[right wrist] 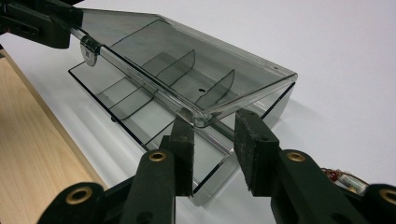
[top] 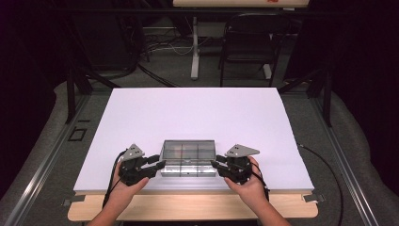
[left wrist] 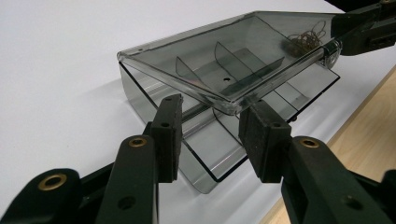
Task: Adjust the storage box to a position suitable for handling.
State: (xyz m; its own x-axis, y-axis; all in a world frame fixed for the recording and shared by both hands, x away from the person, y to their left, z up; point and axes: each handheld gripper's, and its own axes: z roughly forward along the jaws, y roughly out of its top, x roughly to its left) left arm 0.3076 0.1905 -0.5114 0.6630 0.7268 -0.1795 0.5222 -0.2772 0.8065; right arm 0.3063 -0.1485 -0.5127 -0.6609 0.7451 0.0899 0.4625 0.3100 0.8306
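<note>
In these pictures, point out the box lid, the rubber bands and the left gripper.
box lid (left wrist: pixel 219 70), left gripper view, on its smoky clear top panel.
rubber bands (left wrist: pixel 306 39), left gripper view, on the tangle seen through the lid.
left gripper (top: pixel 157 165), high view, between its fingertips.

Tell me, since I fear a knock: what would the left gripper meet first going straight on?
The left gripper would probably meet the smoky clear box's raised lid edge, right between its jaws.

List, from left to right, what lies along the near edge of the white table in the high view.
Left tool → clear plastic box with its divided compartments → right tool.
</note>
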